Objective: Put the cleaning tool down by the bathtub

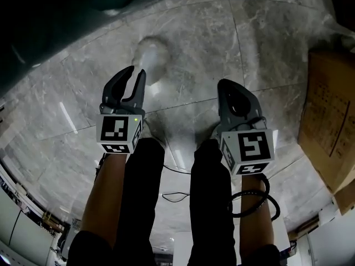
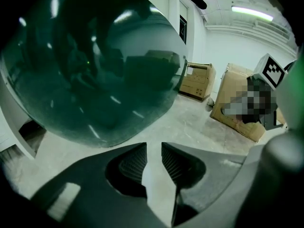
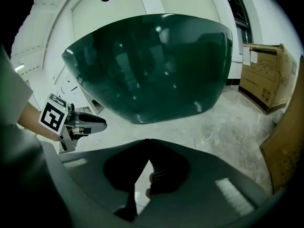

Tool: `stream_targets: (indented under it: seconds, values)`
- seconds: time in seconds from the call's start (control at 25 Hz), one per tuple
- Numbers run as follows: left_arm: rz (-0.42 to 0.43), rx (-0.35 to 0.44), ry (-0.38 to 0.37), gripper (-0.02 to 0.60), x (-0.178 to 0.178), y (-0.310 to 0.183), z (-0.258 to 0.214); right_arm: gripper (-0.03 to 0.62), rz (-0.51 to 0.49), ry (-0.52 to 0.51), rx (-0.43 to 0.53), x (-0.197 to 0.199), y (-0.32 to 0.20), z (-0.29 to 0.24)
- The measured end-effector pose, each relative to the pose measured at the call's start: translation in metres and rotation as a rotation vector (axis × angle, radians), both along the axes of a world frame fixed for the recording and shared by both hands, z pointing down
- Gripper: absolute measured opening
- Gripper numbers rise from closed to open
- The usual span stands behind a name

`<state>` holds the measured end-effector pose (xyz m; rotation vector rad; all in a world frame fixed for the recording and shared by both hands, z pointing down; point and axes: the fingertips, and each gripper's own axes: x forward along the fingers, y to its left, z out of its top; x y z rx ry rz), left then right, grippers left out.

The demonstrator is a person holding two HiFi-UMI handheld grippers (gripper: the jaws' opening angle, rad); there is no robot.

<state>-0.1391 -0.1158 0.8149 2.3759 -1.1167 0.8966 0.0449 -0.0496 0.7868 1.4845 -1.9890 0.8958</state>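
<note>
Hovering over the floor (image 1: 249, 37), the left gripper (image 1: 136, 73) is holding its jaws slightly apart, empty. A pale blur, probably the cleaning tool (image 1: 150, 51), is lying beside the bathtub (image 1: 55, 26). The right gripper (image 1: 226, 87) is showing closed, empty jaws. Placement looks done.

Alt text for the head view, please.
Two handheld grippers hang over a grey marble floor: the left gripper open and empty, the right gripper shut on nothing. A dark bathtub fills the top left, a cardboard box the right edge; the person's dark-trousered legs show below.
</note>
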Motion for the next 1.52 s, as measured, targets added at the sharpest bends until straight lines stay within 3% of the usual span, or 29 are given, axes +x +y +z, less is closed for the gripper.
stream_targets:
  seconds: [0.8, 1.52]
  values:
    - [0.038, 0.050, 0.001, 0.002, 0.015, 0.007, -0.130, 0.024, -0.006, -0.022, 0.052, -0.015, -0.006, -0.125]
    - [0.042, 0.096, 0.024, 0.000, 0.024, 0.016, -0.230, 0.024, 0.001, -0.037, 0.114, -0.026, -0.009, -0.218]
